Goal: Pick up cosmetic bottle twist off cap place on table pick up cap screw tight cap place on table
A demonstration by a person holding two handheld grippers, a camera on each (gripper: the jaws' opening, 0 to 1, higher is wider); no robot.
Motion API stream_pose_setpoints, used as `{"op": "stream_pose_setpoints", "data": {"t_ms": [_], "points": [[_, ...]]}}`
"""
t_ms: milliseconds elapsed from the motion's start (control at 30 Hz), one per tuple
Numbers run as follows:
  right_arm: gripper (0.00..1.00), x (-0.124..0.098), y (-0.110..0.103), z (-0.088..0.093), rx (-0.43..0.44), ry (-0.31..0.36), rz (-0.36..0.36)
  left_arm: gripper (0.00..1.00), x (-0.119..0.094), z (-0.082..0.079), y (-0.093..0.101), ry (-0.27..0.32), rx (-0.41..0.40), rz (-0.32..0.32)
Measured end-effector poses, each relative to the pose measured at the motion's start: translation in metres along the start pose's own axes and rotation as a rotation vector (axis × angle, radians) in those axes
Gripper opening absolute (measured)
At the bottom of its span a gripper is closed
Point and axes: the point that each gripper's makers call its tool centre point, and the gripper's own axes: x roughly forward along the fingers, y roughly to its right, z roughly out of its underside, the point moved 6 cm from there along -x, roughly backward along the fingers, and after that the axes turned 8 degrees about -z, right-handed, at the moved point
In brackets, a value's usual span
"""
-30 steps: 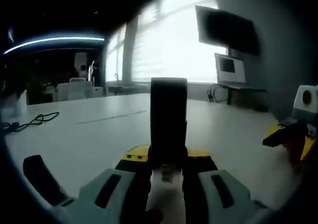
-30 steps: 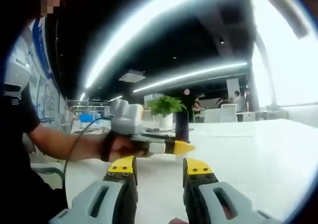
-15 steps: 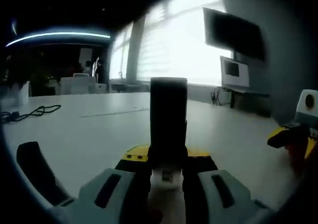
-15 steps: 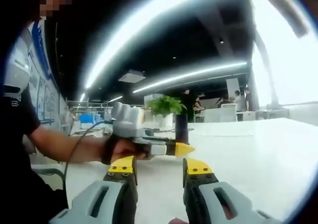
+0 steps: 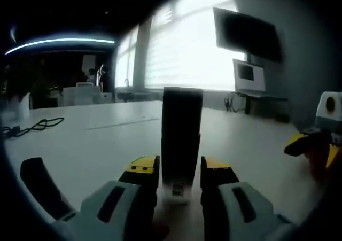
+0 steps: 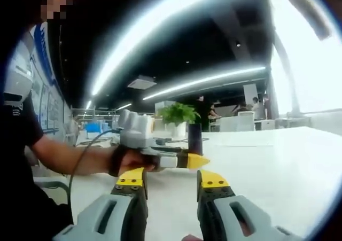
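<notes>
Left gripper [image 5: 180,172] has its yellow-tipped jaws standing a little apart on either side of the cosmetic bottle [image 5: 181,134], with a thin gap showing on each side, so they flank it rather than clamp it. That bottle is a tall dark block with its cap on and a pale label low on its front; it stands upright on the white table [image 5: 96,145] between the jaws. Seen from the right gripper view, the same bottle [image 6: 195,138] stands just beyond the left gripper's yellow tips [image 6: 187,160], which a person's hand [image 6: 133,160] holds level above the tabletop [image 6: 278,166]. Right gripper [image 6: 172,179] hangs nearer, its jaws apart with nothing between them, well short of the bottle. Far left on the table lies a dark cable [image 5: 32,127], and a potted green plant [image 6: 178,115] stands at the table's far end.
</notes>
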Motion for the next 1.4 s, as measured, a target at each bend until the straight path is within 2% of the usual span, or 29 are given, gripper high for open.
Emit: {"op": "stream_pose_setpoints", "data": {"t_ms": [467, 833, 1100, 1233, 1400], "points": [[0.31, -0.001, 0.001, 0.0, 0.006, 0.002, 0.004, 0.23, -0.011, -0.002, -0.003, -0.012, 0.012, -0.015], [0.31, 0.0, 0.002, 0.0, 0.024, 0.013, 0.002, 0.24, -0.045, -0.015, -0.009, 0.016, 0.027, -0.043], [0.3, 0.0, 0.0, -0.001, 0.003, 0.015, 0.001, 0.24, -0.068, -0.026, -0.005, 0.039, -0.007, -0.007], [0.3, 0.0, 0.0, 0.001, -0.003, 0.003, 0.002, 0.24, -0.084, -0.034, -0.008, 0.067, 0.004, -0.004], [0.3, 0.001, 0.0, 0.002, -0.006, -0.003, 0.01, 0.23, -0.103, -0.032, -0.017, 0.084, 0.012, -0.005]]}}
